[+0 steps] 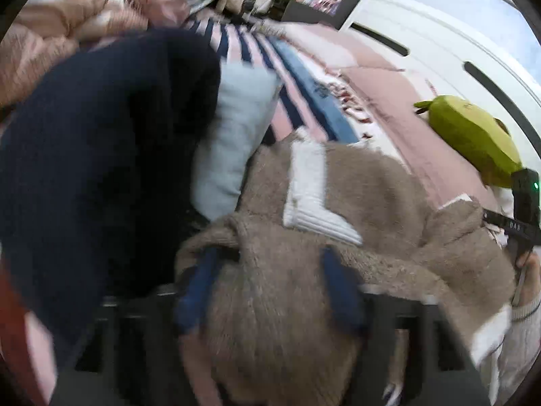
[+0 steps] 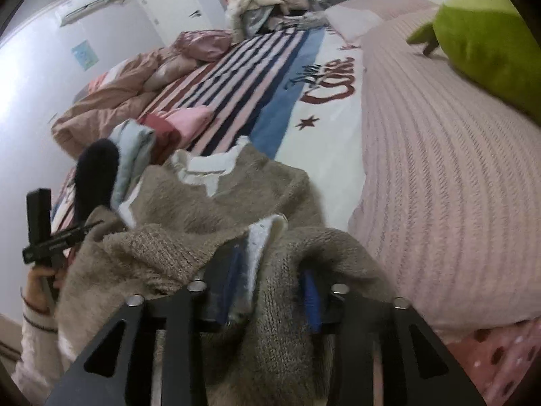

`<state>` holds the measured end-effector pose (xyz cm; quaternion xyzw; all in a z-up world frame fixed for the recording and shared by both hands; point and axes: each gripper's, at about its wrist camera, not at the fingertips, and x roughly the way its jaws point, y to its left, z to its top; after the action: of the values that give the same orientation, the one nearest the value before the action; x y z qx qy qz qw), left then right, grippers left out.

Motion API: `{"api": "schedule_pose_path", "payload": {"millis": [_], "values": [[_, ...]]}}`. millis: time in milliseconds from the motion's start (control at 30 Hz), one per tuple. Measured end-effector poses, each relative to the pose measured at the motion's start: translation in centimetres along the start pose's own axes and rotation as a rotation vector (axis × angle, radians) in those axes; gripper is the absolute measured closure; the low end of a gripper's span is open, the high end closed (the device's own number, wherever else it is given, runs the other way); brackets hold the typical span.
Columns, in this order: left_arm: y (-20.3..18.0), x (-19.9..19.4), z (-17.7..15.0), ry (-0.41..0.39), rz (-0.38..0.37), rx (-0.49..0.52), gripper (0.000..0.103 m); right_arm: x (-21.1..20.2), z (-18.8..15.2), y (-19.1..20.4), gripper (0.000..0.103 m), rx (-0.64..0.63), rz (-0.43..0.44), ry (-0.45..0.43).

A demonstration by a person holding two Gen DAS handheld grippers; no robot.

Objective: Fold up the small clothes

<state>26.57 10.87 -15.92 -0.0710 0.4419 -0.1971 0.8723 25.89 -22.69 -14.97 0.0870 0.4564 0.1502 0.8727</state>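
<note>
I had a fuzzy brown sweater (image 2: pixel 216 209) in both of my grippers. My left gripper (image 1: pixel 270 291) had its jaws spread with a thick bunch of the brown knit between them, and it looked like they held it. My right gripper (image 2: pixel 270 291) was the same, its jaws around a fold of brown knit and a bit of the white trim (image 2: pixel 267 233). The sweater lay on the bed (image 2: pixel 439 155) right ahead of my jaws, bunched up near me and flatter farther out, where its white collar (image 1: pixel 307 189) showed. I think the fold was only just started, because the sweater was still lumpy and not neat. Past my left jaws sat a small pile that looked done: a dark blue piece (image 1: pixel 101 155), a light blue piece (image 1: pixel 233 142) and a pink one (image 2: pixel 189 118). So some clothes seemed finished and this one was left to do. On the bed sheet (image 2: pixel 324 77) ahead of my right jaws were big red letters, but I could not read them for sure. A black part on my right gripper showed small white letters like "DAS" (image 1: pixel 514 225). A green plush toy (image 1: pixel 473 138) lay off to the right.
</note>
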Motion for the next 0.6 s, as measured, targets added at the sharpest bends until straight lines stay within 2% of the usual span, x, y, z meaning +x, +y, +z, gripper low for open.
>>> {"api": "schedule_pose_path", "payload": {"millis": [33,67,133,200,233,267,300,367,533,600], "values": [[-0.4,-1.8,-0.2,-0.021,-0.005,0.029,0.024,-0.9,-0.1,0.1,0.057,-0.014,0.006,0.0],[-0.7,-2.9,-0.5,-0.036,-0.005,0.043,0.024,-1.7,-0.2,0.3,0.053,-0.034,0.006,-0.003],[-1.7,-5.7,-1.2,-0.072,0.003,0.085,0.021,-2.6,-0.5,1.1,0.054,-0.081,-0.006,-0.002],[-4.0,-7.7,-2.4,-0.081,-0.028,0.167,0.017,-2.1,-0.8,2.1,0.056,-0.136,-0.078,0.011],[-5.2,-8.4,-3.4,-0.079,-0.048,0.21,0.014,-1.6,-0.8,2.3,0.062,-0.145,-0.1,0.012],[-6.2,-8.6,-4.4,-0.071,-0.059,0.246,0.013,-1.1,-0.8,2.2,0.068,-0.138,-0.106,0.012],[-7.1,-8.6,-5.4,-0.059,-0.064,0.284,0.012,-0.6,-0.7,2.0,0.069,-0.122,-0.104,0.015],[-8.6,-8.2,-7.3,-0.033,-0.044,0.355,0.012,0.7,-0.5,1.2,0.07,-0.081,-0.1,0.025],[-8.9,-5.6,-11.6,0.028,0.032,0.441,0.012,2.1,-0.1,-0.1,0.07,-0.028,-0.079,0.04],[-9.8,-4.5,-12.9,0.028,0.052,0.497,0.012,2.5,0.1,-0.3,0.07,-0.017,-0.075,0.046]]}}
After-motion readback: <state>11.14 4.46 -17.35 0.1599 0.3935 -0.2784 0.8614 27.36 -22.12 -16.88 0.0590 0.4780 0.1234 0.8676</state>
